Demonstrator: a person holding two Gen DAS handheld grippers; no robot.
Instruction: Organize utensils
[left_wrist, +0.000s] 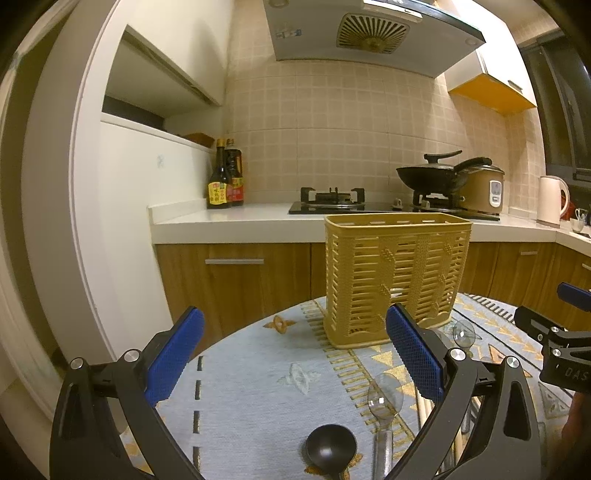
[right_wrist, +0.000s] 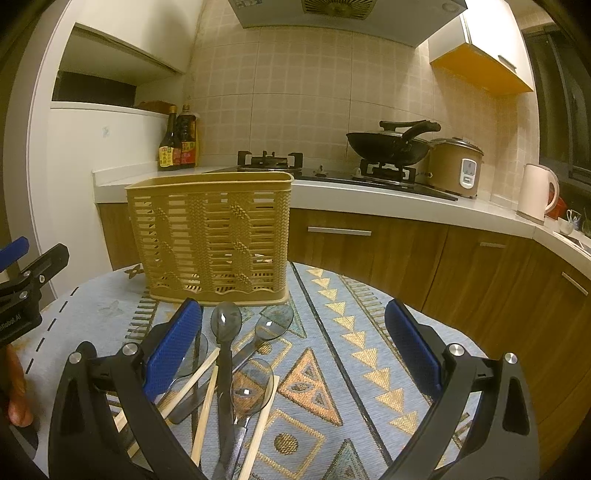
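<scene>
Both tools hang released over a cloth-covered bench (right_wrist: 369, 332): the left tool (left_wrist: 295, 354) and right tool (right_wrist: 293, 350) grip nothing. A yellow slotted utensil basket (right_wrist: 210, 240) stands upright near the bench's far edge. Just before it lie clear plastic spoons (right_wrist: 225, 321), wooden chopsticks (right_wrist: 207, 410) and a black ladle (left_wrist: 330, 448), loosely heaped.

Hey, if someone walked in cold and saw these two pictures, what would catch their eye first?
Probably the tall yellow slatted basket standing upright at the far side of the patterned tablecloth. Just in front of it lies a loose heap of clear plastic spoons and wooden chopsticks, with a black ladle nearer the left. Both the left hand-held gripper and the right hand-held gripper frame the scene, open and empty.
</scene>
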